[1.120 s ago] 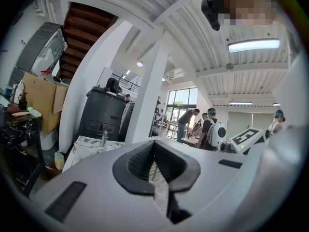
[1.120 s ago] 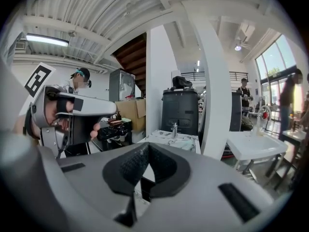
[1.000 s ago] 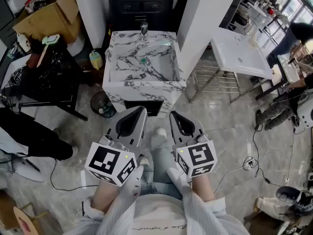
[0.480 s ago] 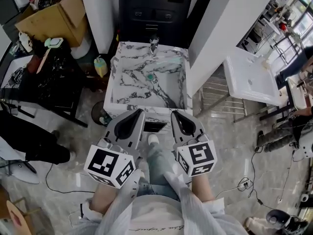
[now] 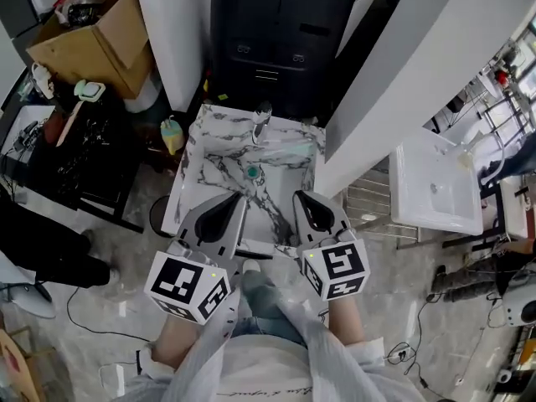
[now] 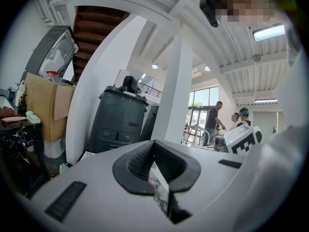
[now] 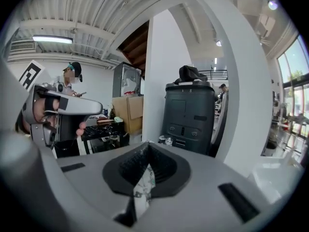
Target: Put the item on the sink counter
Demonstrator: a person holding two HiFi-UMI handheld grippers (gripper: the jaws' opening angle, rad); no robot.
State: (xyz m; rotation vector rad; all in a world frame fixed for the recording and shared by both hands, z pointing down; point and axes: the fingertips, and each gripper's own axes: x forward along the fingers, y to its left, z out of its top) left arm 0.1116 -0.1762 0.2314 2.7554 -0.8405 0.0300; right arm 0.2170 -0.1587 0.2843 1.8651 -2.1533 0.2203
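Note:
A white marble sink (image 5: 207, 152) with a chrome faucet (image 5: 263, 118) and a green drain (image 5: 250, 172) stands below a black cabinet (image 5: 276, 32). In the head view my left gripper (image 5: 239, 193) and right gripper (image 5: 299, 197) are held side by side, their tips over the sink's near edge. Both are shut with nothing between the jaws; only a thin slit shows in the left gripper (image 6: 153, 144) view and the right gripper (image 7: 147, 147) view. A small yellow bottle (image 5: 171, 133) stands on the floor left of the sink.
A cardboard box (image 5: 92, 36) and a cluttered black table (image 5: 67, 153) are at the left. A white pillar (image 5: 394, 82) rises right of the sink, with a white basin (image 5: 435, 193) and a metal rack (image 5: 368, 203) beyond. Cables lie on the floor.
I have walked closer to the sink: it slid down the head view until the gripper tips overlap its near edge. Both grippers stayed shut and side by side.

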